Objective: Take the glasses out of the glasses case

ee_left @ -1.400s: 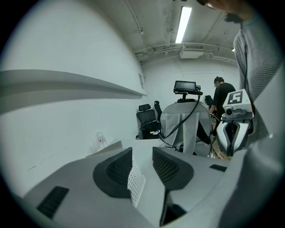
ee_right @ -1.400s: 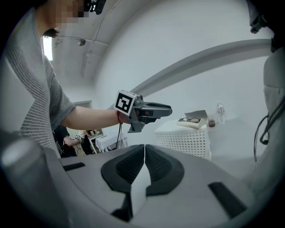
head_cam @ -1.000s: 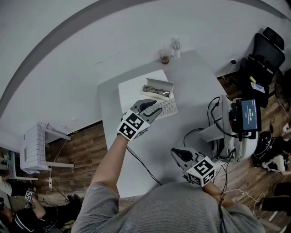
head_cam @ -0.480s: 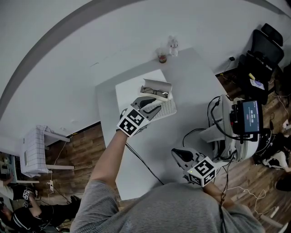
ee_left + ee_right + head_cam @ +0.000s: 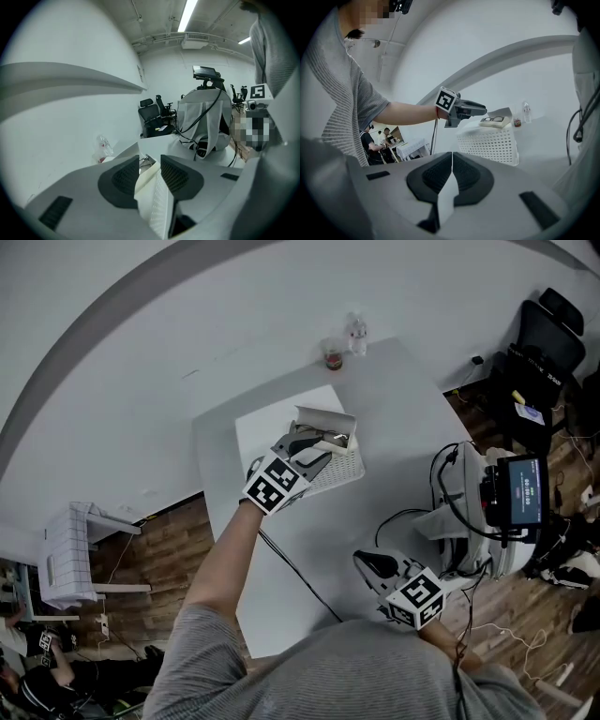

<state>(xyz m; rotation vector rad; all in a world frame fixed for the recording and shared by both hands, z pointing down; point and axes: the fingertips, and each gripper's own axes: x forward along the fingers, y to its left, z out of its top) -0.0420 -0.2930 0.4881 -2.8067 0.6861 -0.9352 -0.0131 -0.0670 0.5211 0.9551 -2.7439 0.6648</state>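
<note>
The right gripper point(image 5: 367, 561) hangs low over the near part of the white surface point(image 5: 394, 437), close to the person's body. Its jaws are pressed together, with only a thin line between the pads and nothing held.

The left gripper point(image 5: 314, 451) is further out, at the end of an outstretched bare forearm. It points at an upturned white perforated basket point(image 5: 342, 470) that stands on the surface. Its jaws stand a narrow gap apart. In the left gripper view, the pale rim of the case point(image 5: 326, 418) and the mesh wall of the basket show in that gap. No view confirms contact between the pads and either item.

The case rests on top of the basket, open, with its lid raised on the far side. The glasses point(image 5: 492, 119) lie inside the case, dark-framed and folded. In the right gripper view, the tips of the left gripper are just beside the near edge of the case.

At the far edge of the surface stand a small cup point(image 5: 332, 356) and, just beside it, a clear bottle point(image 5: 355, 334).
</note>
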